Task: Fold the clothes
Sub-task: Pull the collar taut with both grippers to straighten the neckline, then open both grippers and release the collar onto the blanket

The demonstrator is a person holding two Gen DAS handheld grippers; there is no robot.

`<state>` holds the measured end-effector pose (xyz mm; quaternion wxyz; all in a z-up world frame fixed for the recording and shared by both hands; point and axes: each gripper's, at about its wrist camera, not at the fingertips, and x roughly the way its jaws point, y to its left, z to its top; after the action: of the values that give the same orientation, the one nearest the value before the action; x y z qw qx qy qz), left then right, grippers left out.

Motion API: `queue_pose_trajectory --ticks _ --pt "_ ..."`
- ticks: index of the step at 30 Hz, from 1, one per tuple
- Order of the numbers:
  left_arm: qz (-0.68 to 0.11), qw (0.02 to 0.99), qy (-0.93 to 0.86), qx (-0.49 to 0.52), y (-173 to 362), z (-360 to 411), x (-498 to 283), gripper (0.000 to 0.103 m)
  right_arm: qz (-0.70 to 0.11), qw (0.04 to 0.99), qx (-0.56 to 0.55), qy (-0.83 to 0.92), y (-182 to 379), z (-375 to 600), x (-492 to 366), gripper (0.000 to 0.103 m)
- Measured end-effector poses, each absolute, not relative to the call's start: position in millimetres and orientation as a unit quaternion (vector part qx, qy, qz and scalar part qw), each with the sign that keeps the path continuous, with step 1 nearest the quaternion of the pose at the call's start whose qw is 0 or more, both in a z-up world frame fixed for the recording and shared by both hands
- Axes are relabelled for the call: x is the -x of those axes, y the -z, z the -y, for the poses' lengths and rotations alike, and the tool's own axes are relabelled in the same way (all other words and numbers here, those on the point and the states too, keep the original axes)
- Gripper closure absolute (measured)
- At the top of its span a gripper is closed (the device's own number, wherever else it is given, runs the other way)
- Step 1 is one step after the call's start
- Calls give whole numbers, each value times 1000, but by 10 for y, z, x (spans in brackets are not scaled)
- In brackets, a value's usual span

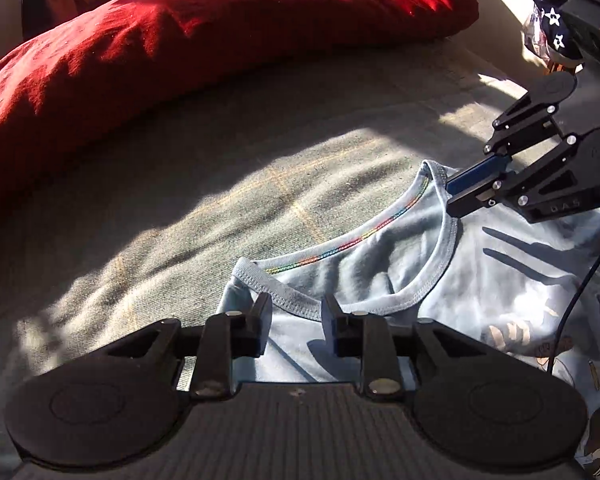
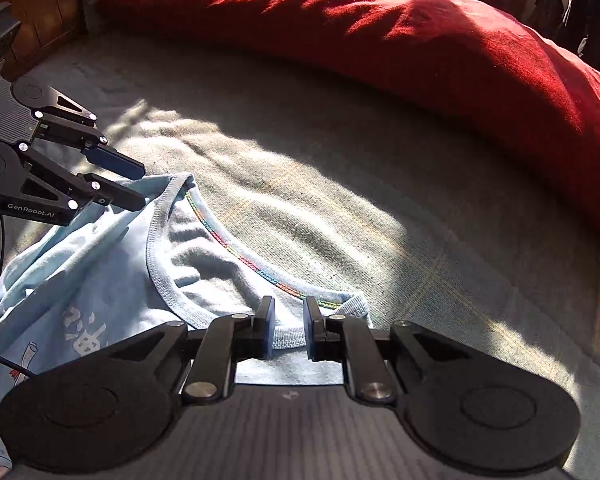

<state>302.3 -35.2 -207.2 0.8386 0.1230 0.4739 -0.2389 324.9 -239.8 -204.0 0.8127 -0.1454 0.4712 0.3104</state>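
Light-blue T-shirt [image 1: 452,280] lay collar-first toward the red pillow [image 1: 220,40]; left gripper [image 1: 294,320] and right gripper [image 2: 289,330] straddled opposite collar ends, fingers apart, unclamped.

One light-blue shirt [image 1: 440,280], one red pillow [image 1: 204,52], two tools: left [image 1: 294,330], right [image 2: 289,330].

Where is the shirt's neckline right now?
The light blue shirt's neckline lies on the grey blanket between the left gripper and right gripper, below the red pillow.
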Motion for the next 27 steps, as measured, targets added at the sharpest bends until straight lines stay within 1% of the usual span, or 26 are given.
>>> queue_pose_trajectory --ticks 1,2,6,8,9,11,12,13,14,19,21,24,27 --pt "-484 830 252 -116 2136 409 -3036 71 -477 809 148 -309 2117 2340 -3226 84" --pt "-491 824 258 -118 2205 465 -3040 71 -482 806 150 -307 2192 2286 -3207 84" --pt "-471 843 230 -123 2389 493 -3151 67 -472 827 135 -273 2362 2258 -3338 83" --pt "-467 854 200 -108 2354 459 -3264 68 -465 836 117 -266 2347 2299 -3478 83" --pt "-469 858 188 -96 2314 435 -3312 70 -464 840 106 -262 2301 2351 -3533 80" --pt "-468 863 179 -66 2204 372 -3315 70 -461 846 85 -253 2182 2488 -3606 78" --pt "-467 864 179 -56 2148 346 -3292 70 -457 851 74 -247 2080 2616 -3598 76" --pt "-466 864 181 -56 2103 333 -3240 67 -455 856 68 -237 1988 2756 -3556 74" --pt "-467 864 180 -58 2071 330 -3178 66 -453 860 62 -227 1898 2894 -3514 70" --pt "-494 851 169 -50 2040 305 -2856 65 -487 860 33 -149 1808 3495 -3012 69" --pt "-504 848 163 -31 2037 309 -2726 65 -507 853 20 -122 1873 3630 -2657 69" --pt "-516 842 158 3 2055 336 -2517 60 -525 845 -11 -100 2001 3686 -2273 65" --pt "-525 838 150 7 2093 369 -2392 59 -527 845 -54 -78 2237 3705 -2121 65"
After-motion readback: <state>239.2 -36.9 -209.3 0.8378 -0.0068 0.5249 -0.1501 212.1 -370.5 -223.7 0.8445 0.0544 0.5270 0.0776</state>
